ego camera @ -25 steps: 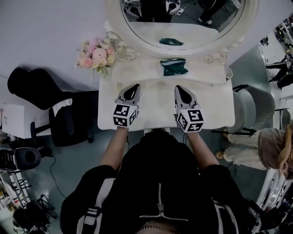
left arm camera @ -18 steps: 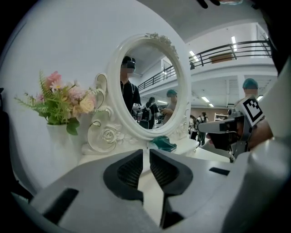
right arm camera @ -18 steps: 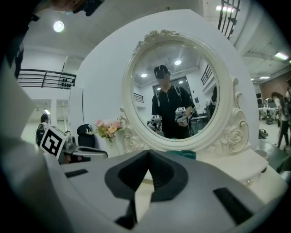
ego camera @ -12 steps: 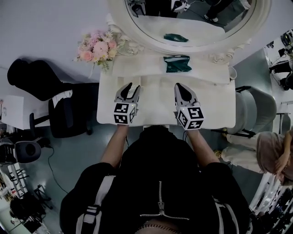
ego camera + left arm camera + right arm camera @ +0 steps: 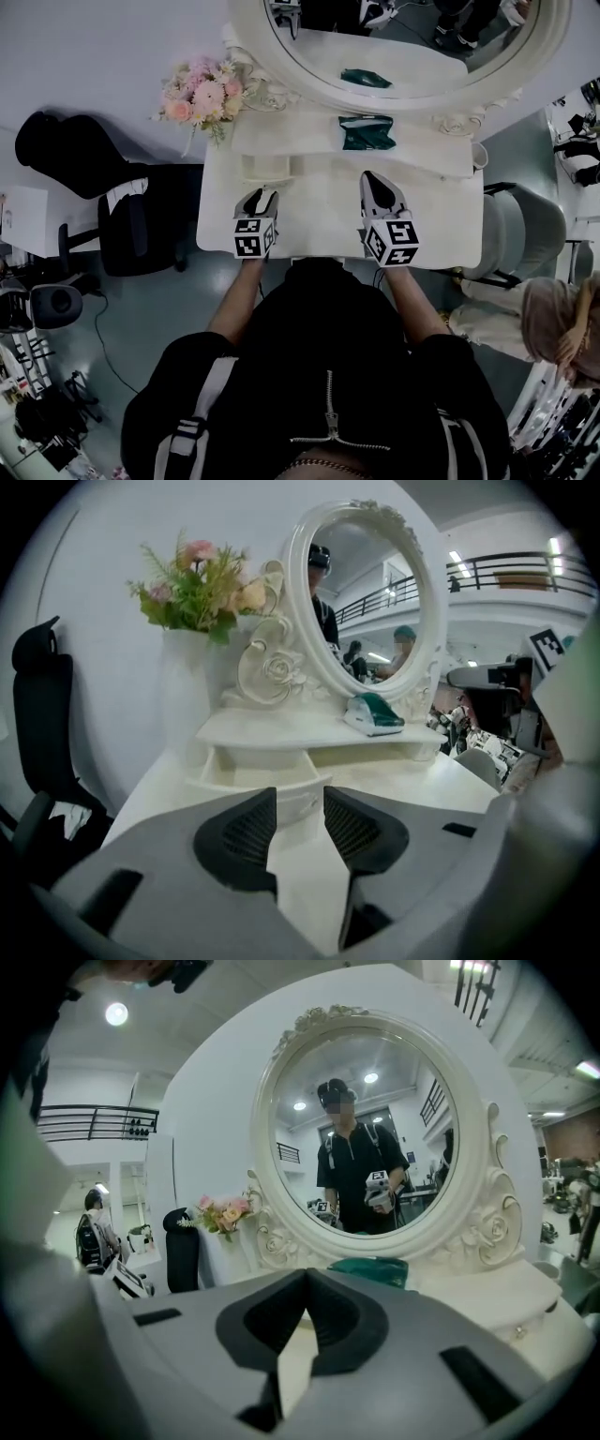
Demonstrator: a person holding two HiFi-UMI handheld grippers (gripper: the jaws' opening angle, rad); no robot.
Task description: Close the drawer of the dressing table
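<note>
The white dressing table [image 5: 328, 234] has a small drawer [image 5: 265, 168] pulled out under its raised shelf at the left. My left gripper [image 5: 262, 195] hovers just in front of that drawer, pointing at it from the near side. In the left gripper view the drawer [image 5: 258, 766] lies straight ahead beyond the left gripper [image 5: 300, 803], whose jaws are opening with nothing between them. My right gripper [image 5: 374, 180] stays over the tabletop's right half with its jaws closed and empty. In the right gripper view the tips of the right gripper [image 5: 306, 1288] meet.
A green object [image 5: 366, 131] lies on the shelf below the oval mirror [image 5: 403, 47]. Flowers [image 5: 202, 94] stand at the table's back left corner. A black chair [image 5: 141, 230] is to the left, a grey chair [image 5: 525, 230] and a person [image 5: 553, 319] to the right.
The left gripper's jaws have gone from shut to open. It has sunk and drawn back toward the drawer's front. The right gripper has kept its place.
</note>
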